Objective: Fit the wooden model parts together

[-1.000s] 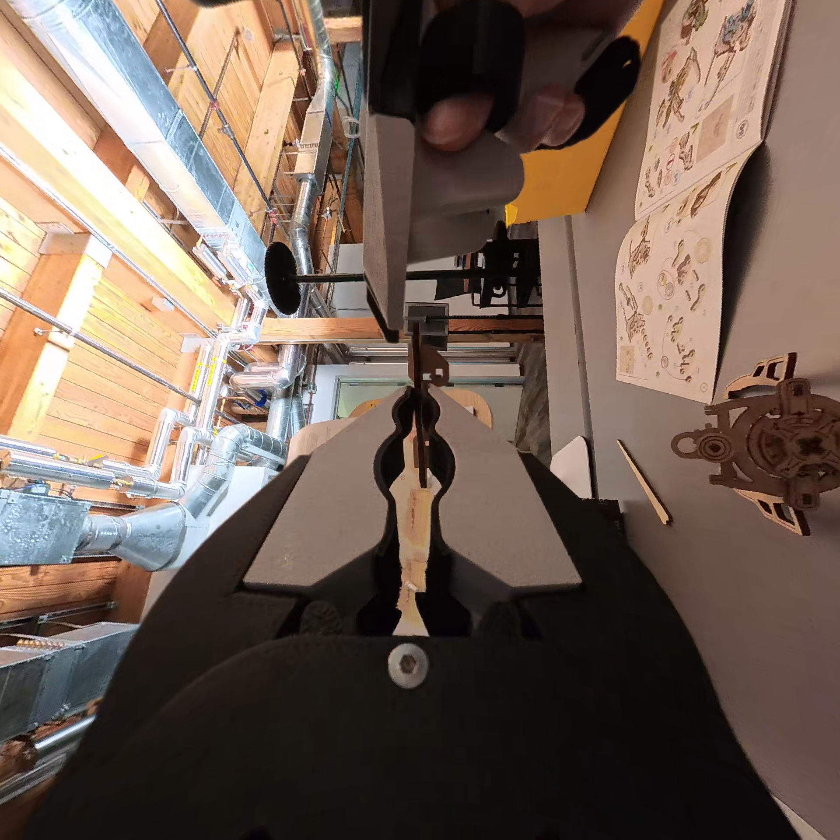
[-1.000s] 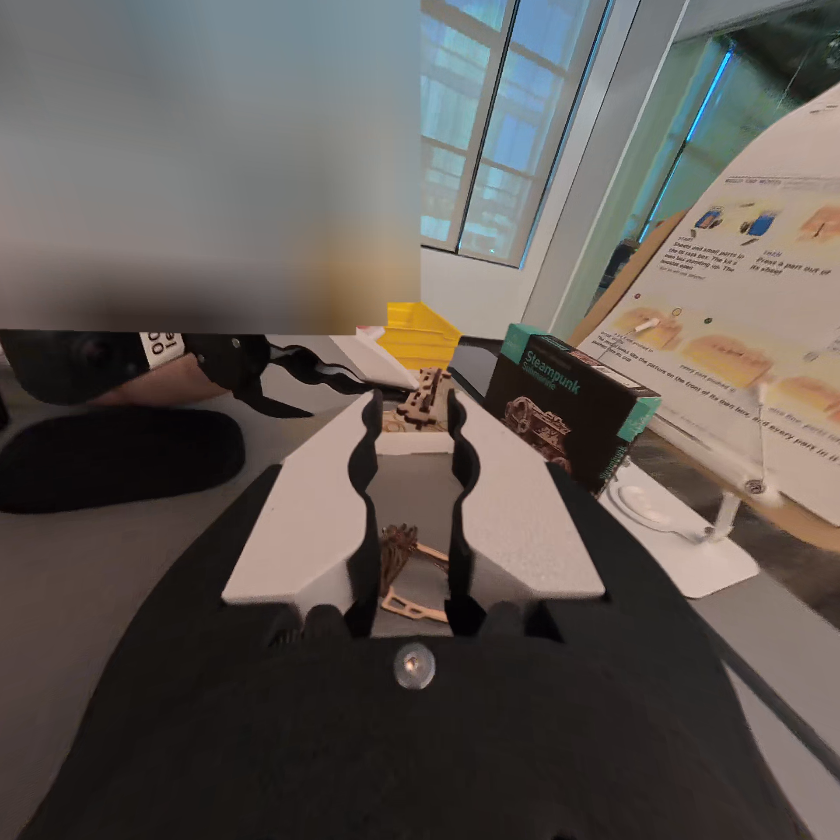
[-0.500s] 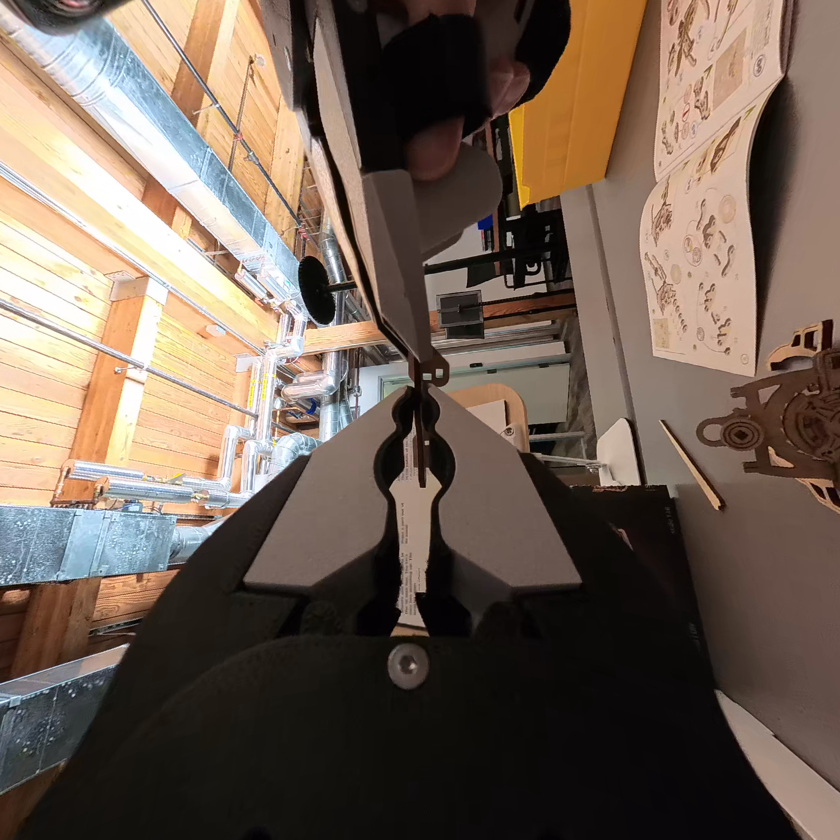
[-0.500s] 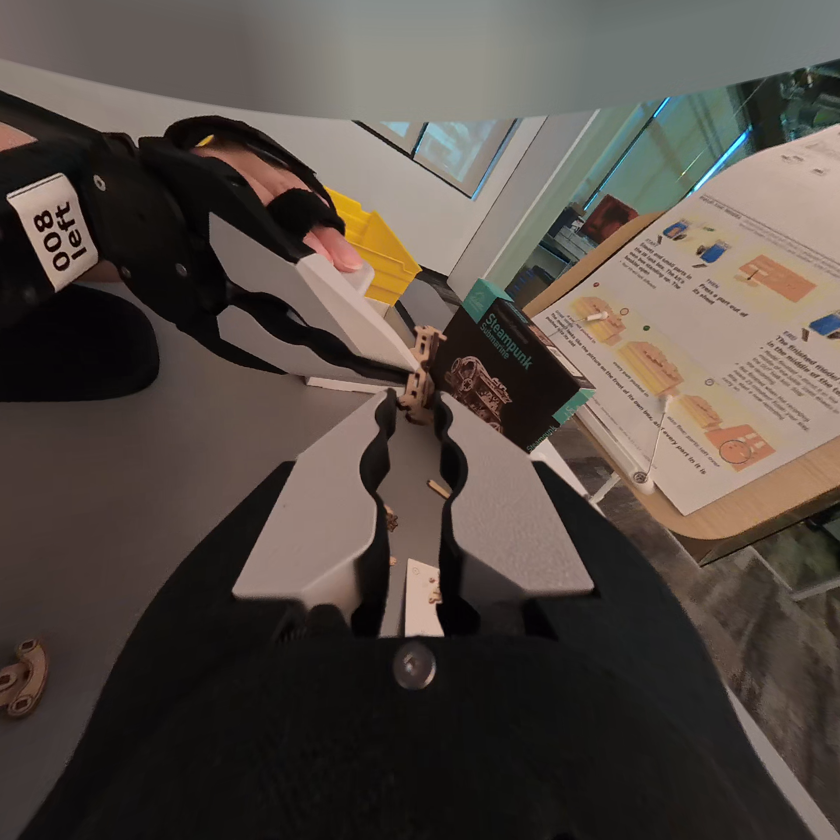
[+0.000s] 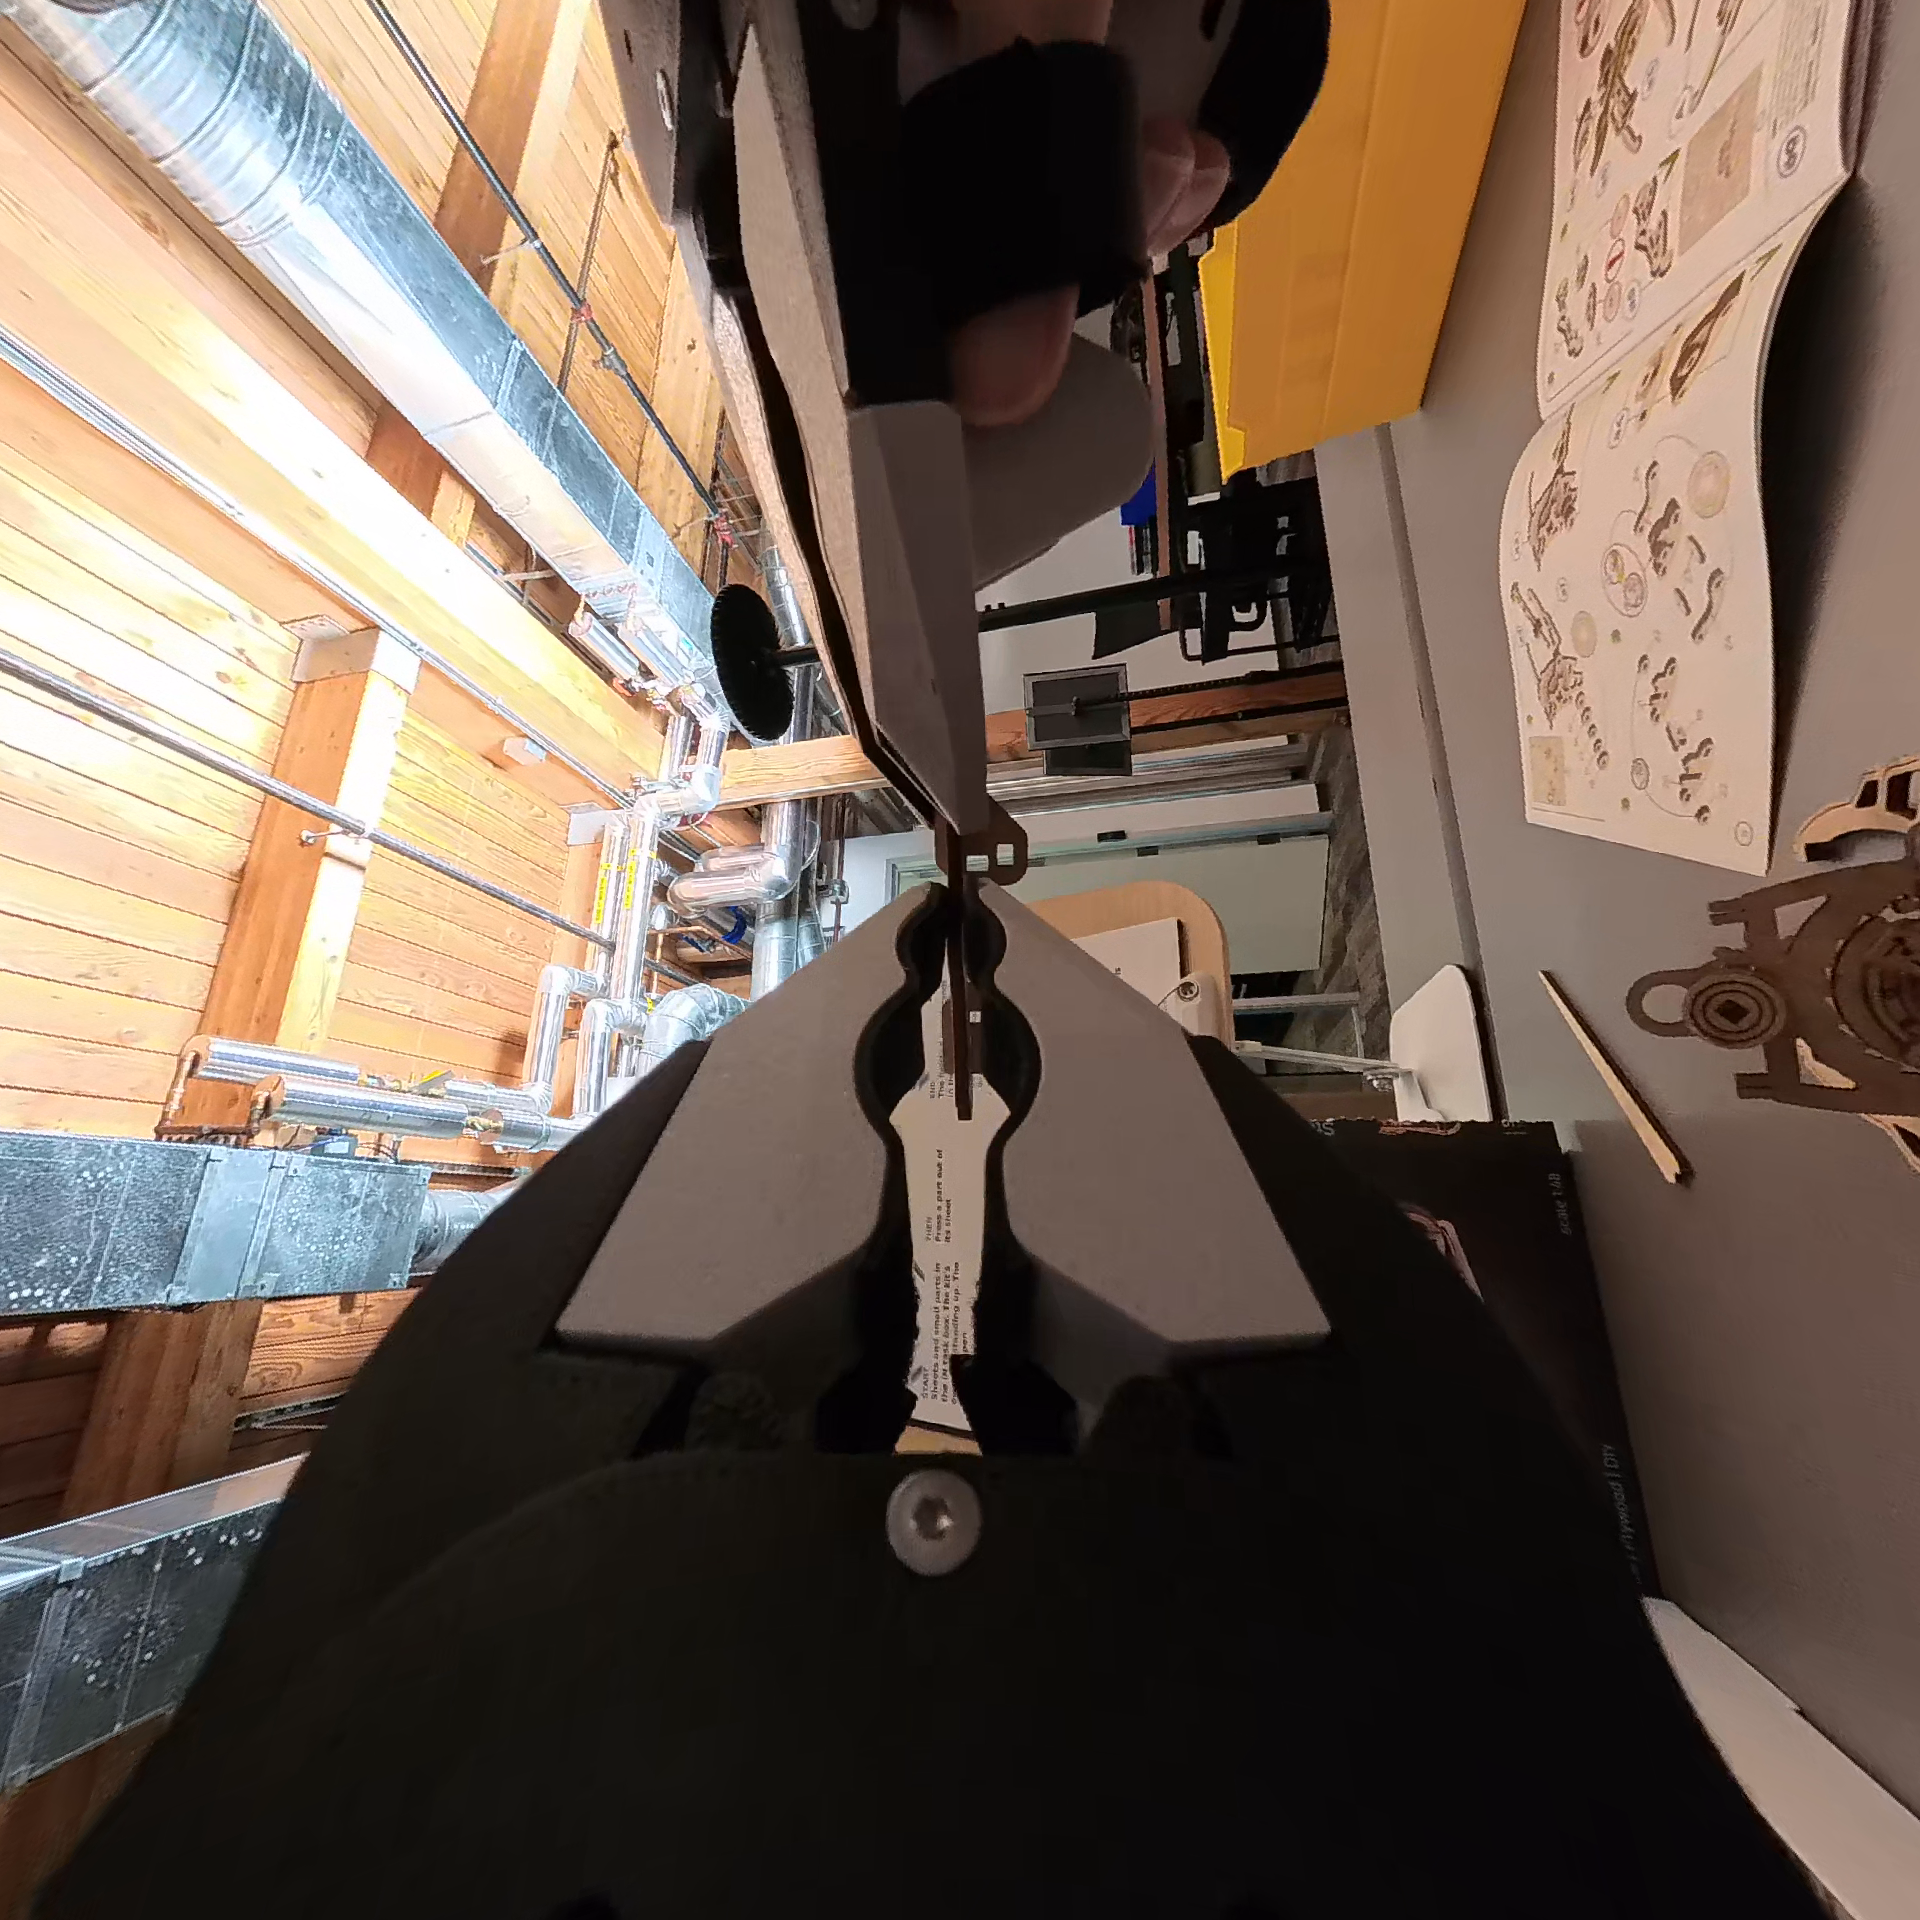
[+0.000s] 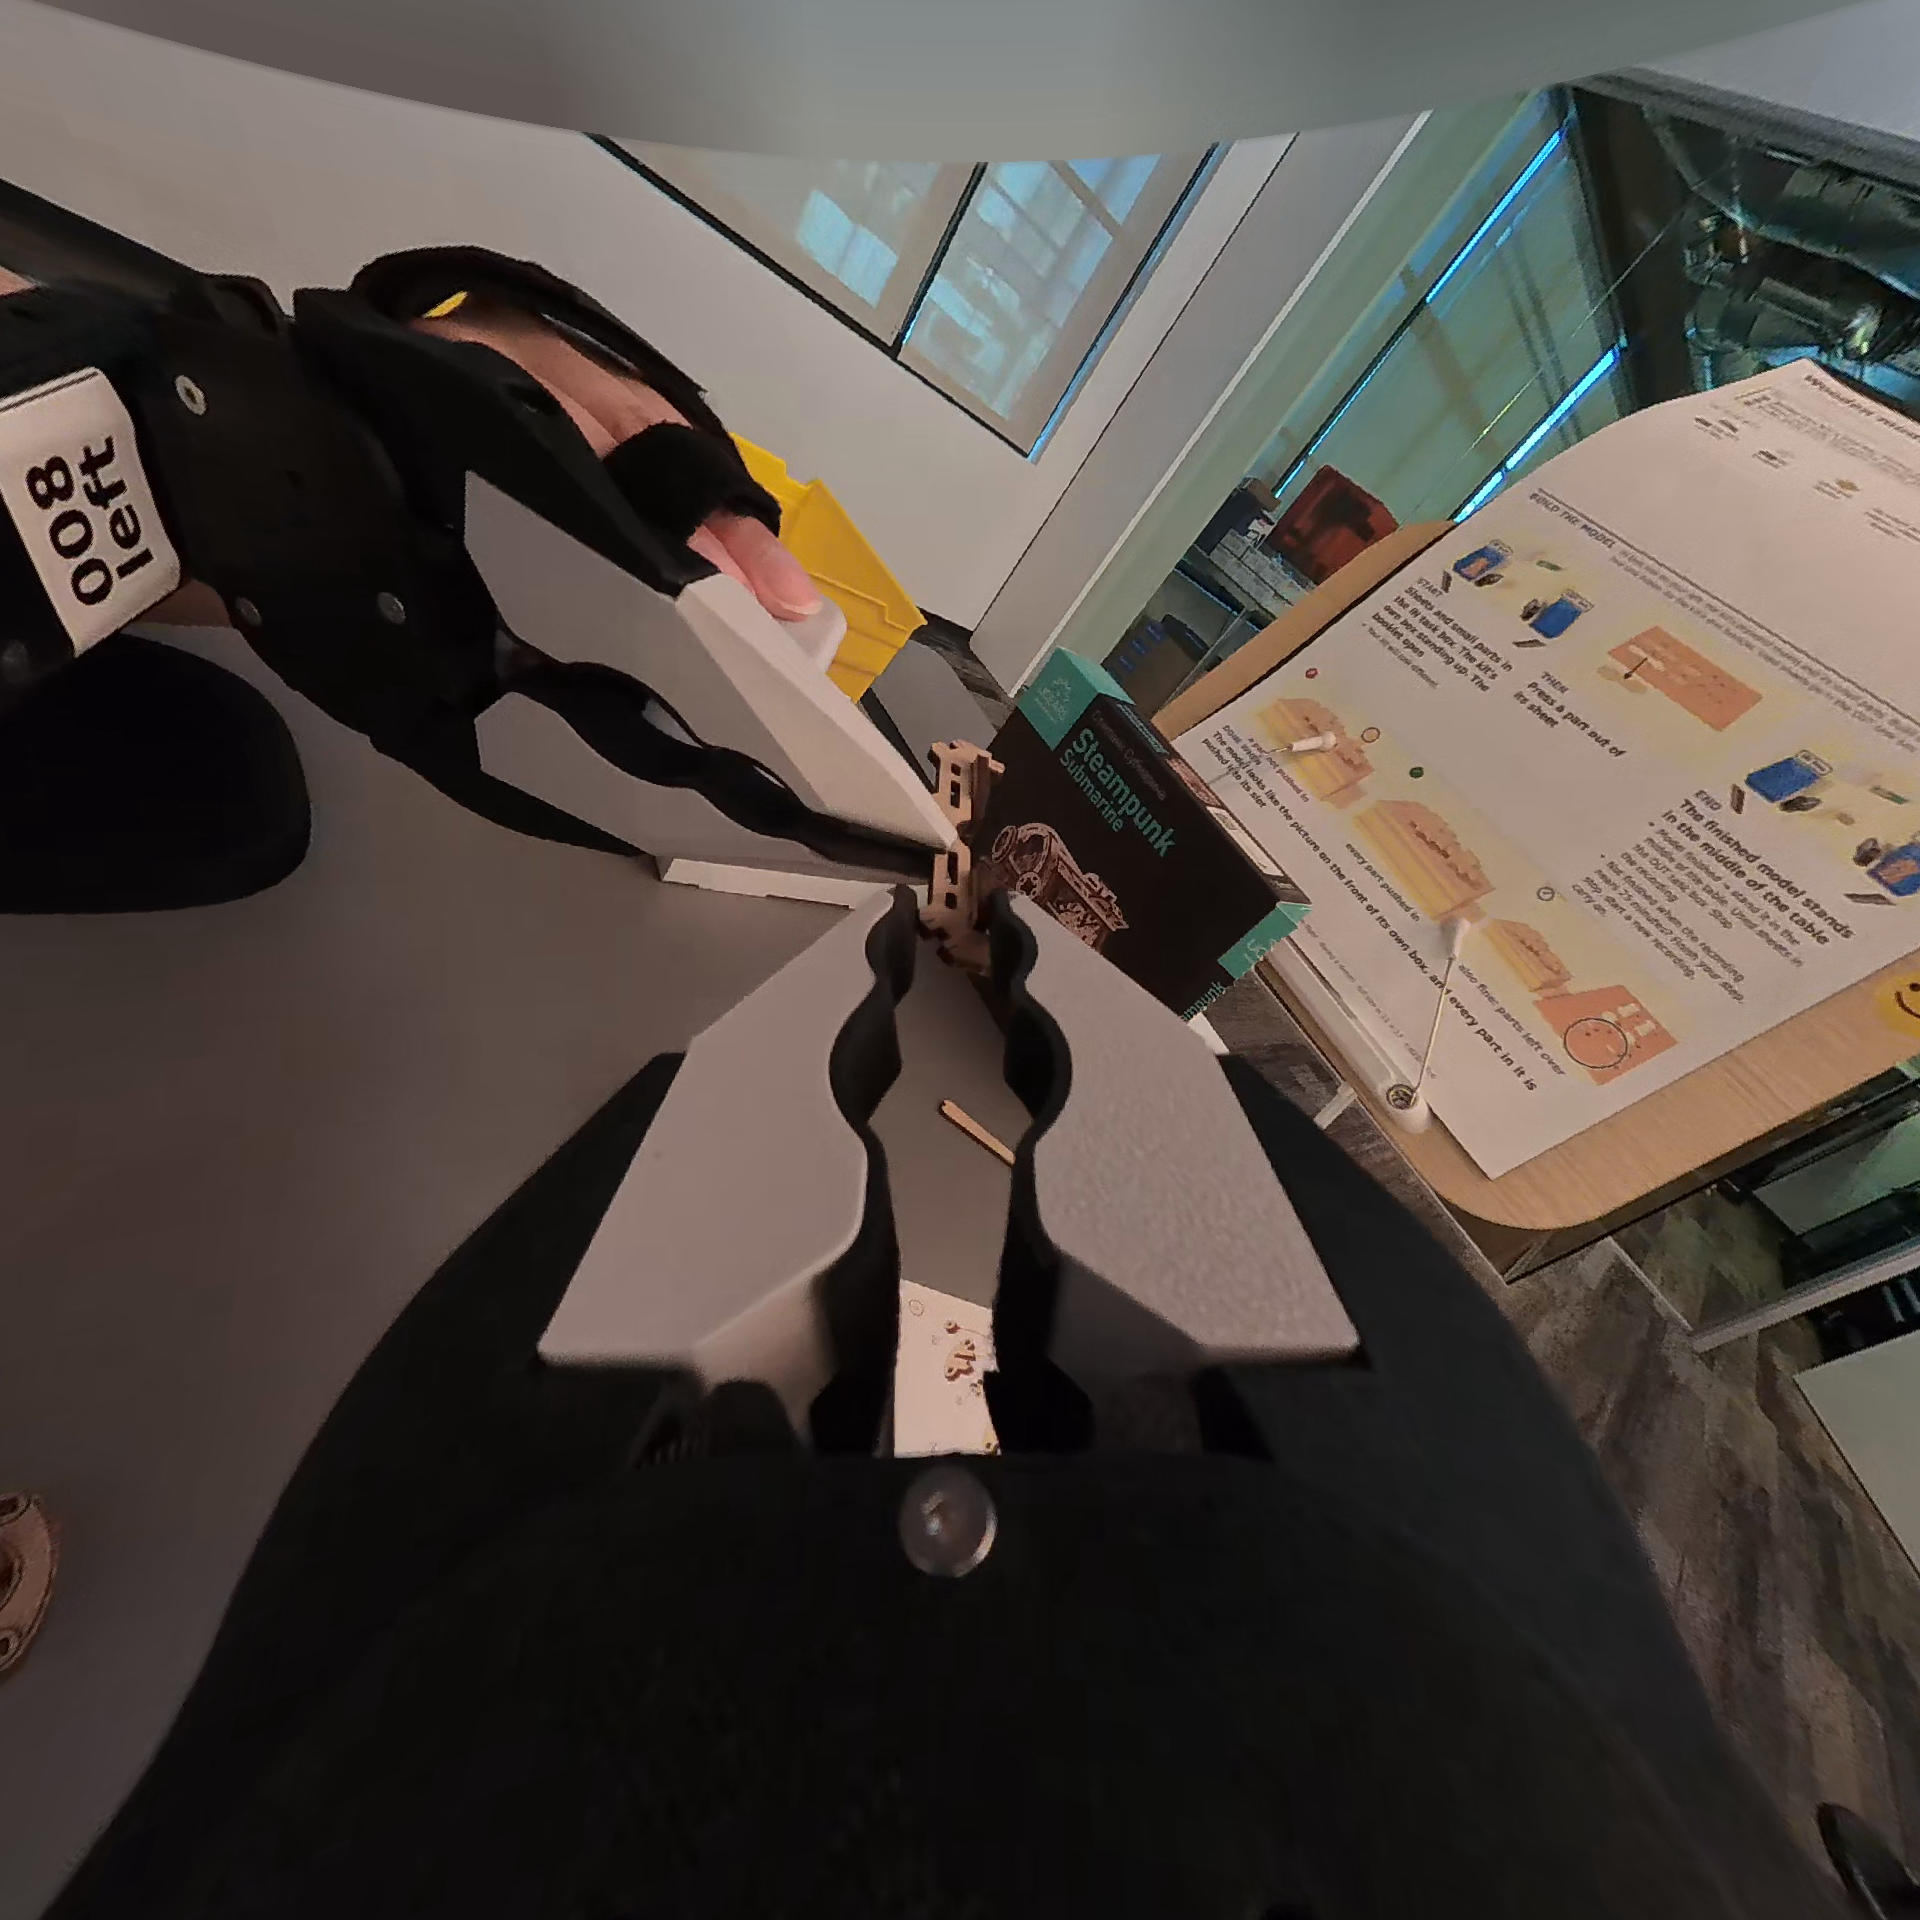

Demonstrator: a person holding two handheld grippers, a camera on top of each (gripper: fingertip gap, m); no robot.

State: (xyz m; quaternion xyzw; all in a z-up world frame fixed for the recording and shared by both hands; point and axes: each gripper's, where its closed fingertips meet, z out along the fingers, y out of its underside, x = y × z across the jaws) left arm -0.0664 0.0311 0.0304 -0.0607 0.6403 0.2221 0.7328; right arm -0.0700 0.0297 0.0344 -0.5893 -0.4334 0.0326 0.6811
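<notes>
My left gripper (image 5: 961, 904) is shut on a thin dark wooden part (image 5: 964, 1049), seen edge-on and held up in the air. In the right wrist view the same part (image 6: 958, 790) shows its tan notched face. There the left gripper (image 6: 935, 842) reaches in from the left. My right gripper (image 6: 948, 914) has its tips closed on the part's lower end. In the left wrist view the right gripper (image 5: 961, 821) comes down from the top and meets the part's tip. A partly built wooden model (image 5: 1849, 997) stands on the grey table (image 5: 1766, 1351).
An open instruction booklet (image 5: 1642, 644), a wooden stick (image 5: 1610, 1081) and a yellow bin (image 5: 1340, 229) are on the table. A dark kit box (image 6: 1132, 862) stands by an instruction sheet on a stand (image 6: 1558, 810). A small wooden piece (image 6: 21, 1579) lies at the left edge. Left and right tips are no more than a few centimetres apart. The small wooden piece (image 6: 21, 1579) is about equally far from each gripper, around 20 cm.
My right gripper rose from over the table to the part in the left gripper, and its jaws narrowed onto it. The left gripper stayed shut on the part.
</notes>
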